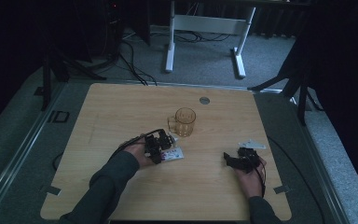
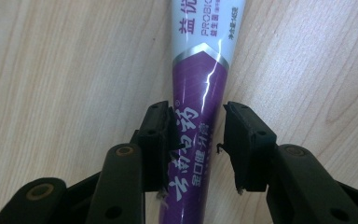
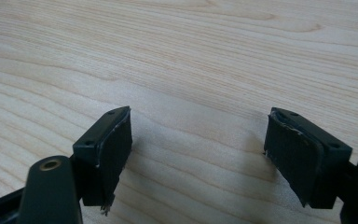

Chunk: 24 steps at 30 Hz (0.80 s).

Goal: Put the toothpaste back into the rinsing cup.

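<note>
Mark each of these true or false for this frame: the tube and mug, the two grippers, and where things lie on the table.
1. A purple and white toothpaste tube lies flat on the wooden table. True.
2. The left gripper has the tube between its fingers. True; one finger touches it, while a small gap shows at the other.
3. The right gripper holds the amber mug. False: its fingers stand wide apart over bare wood, with nothing between them.
4. The mug lies on its side. False: it stands upright, beyond the left gripper in the high view.
5. The tube stands inside the mug. False: it lies on the table, apart from the mug.
</note>
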Each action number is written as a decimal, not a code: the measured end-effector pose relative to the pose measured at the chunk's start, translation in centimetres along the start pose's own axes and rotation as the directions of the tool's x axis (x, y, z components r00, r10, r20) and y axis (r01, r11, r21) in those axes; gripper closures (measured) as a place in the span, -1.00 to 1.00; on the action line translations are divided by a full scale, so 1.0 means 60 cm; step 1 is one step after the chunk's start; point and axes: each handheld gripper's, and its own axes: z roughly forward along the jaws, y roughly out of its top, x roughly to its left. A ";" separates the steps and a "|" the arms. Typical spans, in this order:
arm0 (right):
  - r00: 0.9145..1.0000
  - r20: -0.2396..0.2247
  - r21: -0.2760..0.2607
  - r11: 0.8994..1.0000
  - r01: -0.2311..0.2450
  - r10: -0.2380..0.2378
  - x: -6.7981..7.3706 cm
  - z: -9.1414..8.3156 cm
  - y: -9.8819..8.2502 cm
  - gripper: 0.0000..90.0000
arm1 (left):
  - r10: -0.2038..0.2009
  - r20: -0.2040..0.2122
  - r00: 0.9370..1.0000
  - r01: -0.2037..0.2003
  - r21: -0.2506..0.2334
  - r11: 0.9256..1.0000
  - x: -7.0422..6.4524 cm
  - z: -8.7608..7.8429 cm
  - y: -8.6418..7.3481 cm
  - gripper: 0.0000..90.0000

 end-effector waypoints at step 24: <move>1.000 0.000 0.000 1.000 0.000 0.000 0.000 0.000 0.000 -0.49 | 0.039 0.045 0.998 -0.045 0.125 0.991 0.009 0.029 0.022 0.39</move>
